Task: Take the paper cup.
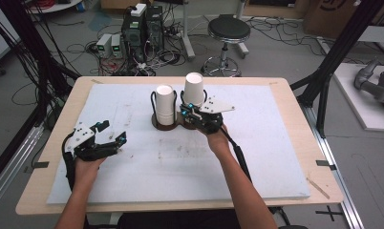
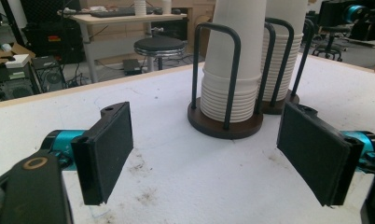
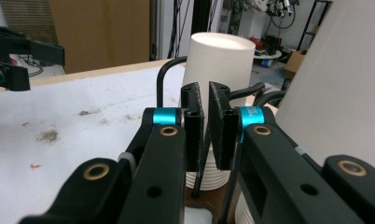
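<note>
Two stacks of white paper cups stand upside down in a dark holder (image 1: 160, 126) with black wire bars, at the far middle of the mat. My right gripper (image 1: 185, 109) sits low in front, between the left stack (image 1: 165, 102) and the taller right stack (image 1: 194, 88). In the right gripper view its jaws (image 3: 205, 88) stand almost together; a thin black bar shows in the slit, and I cannot tell whether the pads touch it. The left stack (image 3: 218, 60) rises behind them. My left gripper (image 1: 114, 132) rests open at the mat's left, aimed at the stacks (image 2: 232, 56).
A white foam mat (image 1: 133, 181) covers the wooden table (image 1: 295, 105). Beyond the far edge are a round stool (image 1: 228, 31), computer boxes and cables on the floor. Black frame posts stand at both sides of the table.
</note>
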`<control>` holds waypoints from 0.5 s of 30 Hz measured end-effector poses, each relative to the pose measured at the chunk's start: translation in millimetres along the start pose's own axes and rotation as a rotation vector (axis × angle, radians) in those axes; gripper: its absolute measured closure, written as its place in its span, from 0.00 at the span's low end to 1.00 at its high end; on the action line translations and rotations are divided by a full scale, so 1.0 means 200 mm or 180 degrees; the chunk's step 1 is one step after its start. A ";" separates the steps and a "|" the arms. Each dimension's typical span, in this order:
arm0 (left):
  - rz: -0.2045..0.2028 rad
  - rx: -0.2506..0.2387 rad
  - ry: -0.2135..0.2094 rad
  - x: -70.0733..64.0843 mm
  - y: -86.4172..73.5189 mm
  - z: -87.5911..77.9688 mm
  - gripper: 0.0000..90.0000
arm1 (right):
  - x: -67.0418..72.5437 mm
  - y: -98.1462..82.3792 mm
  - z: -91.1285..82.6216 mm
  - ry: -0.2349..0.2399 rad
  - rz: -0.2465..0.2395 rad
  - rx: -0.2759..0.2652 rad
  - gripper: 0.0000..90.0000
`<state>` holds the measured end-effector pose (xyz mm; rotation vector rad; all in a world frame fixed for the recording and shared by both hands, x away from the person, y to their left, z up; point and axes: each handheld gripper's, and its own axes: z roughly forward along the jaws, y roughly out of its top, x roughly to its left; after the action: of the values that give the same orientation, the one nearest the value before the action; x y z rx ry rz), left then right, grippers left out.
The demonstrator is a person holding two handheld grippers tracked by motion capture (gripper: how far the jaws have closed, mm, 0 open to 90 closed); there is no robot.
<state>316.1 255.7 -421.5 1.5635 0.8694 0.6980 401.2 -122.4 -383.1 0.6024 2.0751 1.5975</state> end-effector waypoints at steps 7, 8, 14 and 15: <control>-0.0003 0.0007 0.0010 0.01 0.00 0.00 0.20 | 0.03 -0.02 0.08 0.0066 -0.0005 0.0056 0.97; -0.0007 0.0003 0.0011 0.01 0.00 0.00 0.20 | 0.04 -0.02 0.09 0.0063 0.0004 0.0071 0.97; -0.0012 0.0005 0.0002 0.01 0.00 0.00 0.20 | 0.08 -0.04 0.17 0.0007 0.0038 0.0164 1.00; -0.0011 0.0005 0.0003 0.01 0.00 0.00 0.20 | 0.08 -0.04 0.18 -0.0032 0.0044 0.0177 1.00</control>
<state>317.4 256.6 -422.3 1.5630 0.8734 0.6958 408.3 -87.1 -401.2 0.6439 2.1183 1.5457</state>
